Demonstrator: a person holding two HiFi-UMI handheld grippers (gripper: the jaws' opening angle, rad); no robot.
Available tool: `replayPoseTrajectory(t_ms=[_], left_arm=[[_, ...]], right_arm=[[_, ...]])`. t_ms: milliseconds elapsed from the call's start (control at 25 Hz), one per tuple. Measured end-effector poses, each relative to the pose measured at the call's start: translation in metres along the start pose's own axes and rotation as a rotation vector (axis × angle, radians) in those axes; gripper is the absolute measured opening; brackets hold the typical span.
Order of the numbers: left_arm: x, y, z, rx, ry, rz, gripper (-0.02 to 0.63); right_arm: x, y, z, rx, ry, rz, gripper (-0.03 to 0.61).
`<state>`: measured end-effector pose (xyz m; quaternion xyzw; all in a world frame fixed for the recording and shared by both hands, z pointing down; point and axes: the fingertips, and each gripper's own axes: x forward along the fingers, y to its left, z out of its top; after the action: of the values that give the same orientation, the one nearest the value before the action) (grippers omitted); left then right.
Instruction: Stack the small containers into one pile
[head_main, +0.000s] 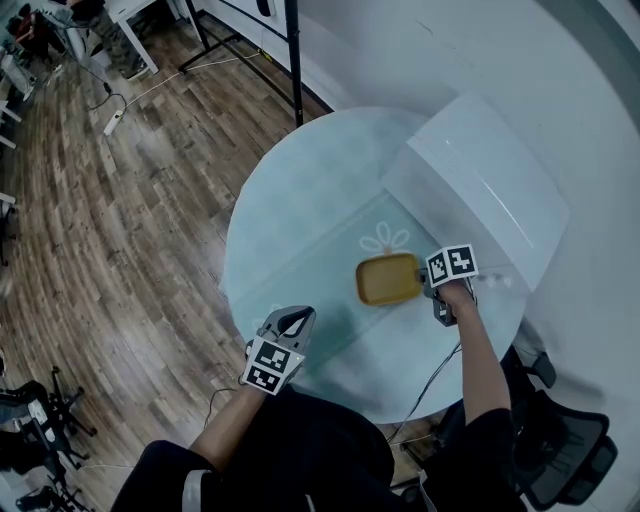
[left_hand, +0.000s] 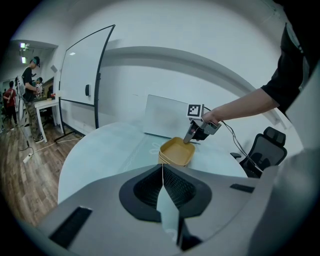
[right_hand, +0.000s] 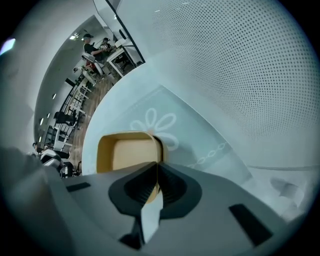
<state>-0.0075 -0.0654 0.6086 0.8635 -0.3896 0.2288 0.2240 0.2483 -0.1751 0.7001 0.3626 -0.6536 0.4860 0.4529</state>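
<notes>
Yellow plastic is showing as a rounded-square tub (head_main: 388, 279) on the round, pale, glossy table (head_main: 290, 200). It is sitting nested on at least one more, though I cannot tell how many. The right gripper (head_main: 426, 287) is pinching the tub's rim, its jaws covering that wall. Near the table's front edge the left gripper (head_main: 296, 316) is hovering clenched and empty, with bare tabletop between it and the tub.
</notes>
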Motion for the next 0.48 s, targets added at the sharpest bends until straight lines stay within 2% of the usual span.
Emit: replayPoseTrajectory(t_ms=[480], left_arm=[[0.0043,-0.0053,0.0007,0.013,0.009,-0.015,0.015]], right_arm=[[0.0105,0.0076,-0.0076,0.063,-0.067,0.044,0.029]])
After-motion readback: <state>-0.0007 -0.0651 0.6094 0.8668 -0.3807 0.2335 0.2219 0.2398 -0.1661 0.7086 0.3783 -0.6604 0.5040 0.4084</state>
